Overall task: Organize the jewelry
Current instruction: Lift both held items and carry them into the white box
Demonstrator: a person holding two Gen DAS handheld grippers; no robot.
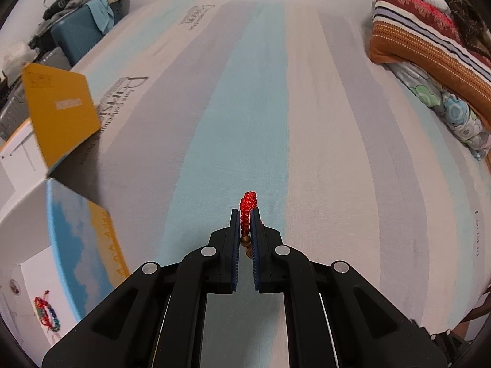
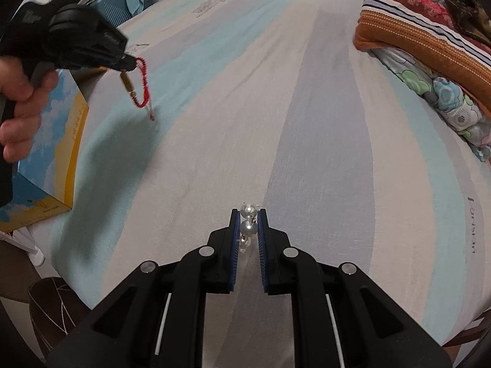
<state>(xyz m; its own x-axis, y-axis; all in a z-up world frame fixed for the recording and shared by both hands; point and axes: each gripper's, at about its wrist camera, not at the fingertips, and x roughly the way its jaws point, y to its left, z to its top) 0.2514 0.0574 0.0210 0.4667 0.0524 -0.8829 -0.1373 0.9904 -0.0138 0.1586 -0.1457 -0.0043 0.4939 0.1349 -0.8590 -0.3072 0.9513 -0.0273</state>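
My left gripper (image 1: 245, 214) is shut on a red beaded bracelet (image 1: 247, 211) with gold beads and holds it above the striped bedsheet. The right wrist view shows that gripper (image 2: 130, 63) at the upper left with the bracelet (image 2: 141, 82) dangling from it. My right gripper (image 2: 248, 216) is shut on a pearl piece (image 2: 248, 219) of white round beads, above the sheet. An open box (image 1: 70, 236) with a blue-and-yellow flap stands at the left, with a multicoloured bracelet (image 1: 46, 314) lying inside on its white floor.
A yellow box lid (image 1: 59, 110) stands up at the left. Folded blankets and pillows (image 1: 429, 49) are stacked at the right of the bed. A blue suitcase (image 1: 79, 33) and clutter stand beyond the bed's far left. The striped sheet (image 1: 276, 107) fills the middle.
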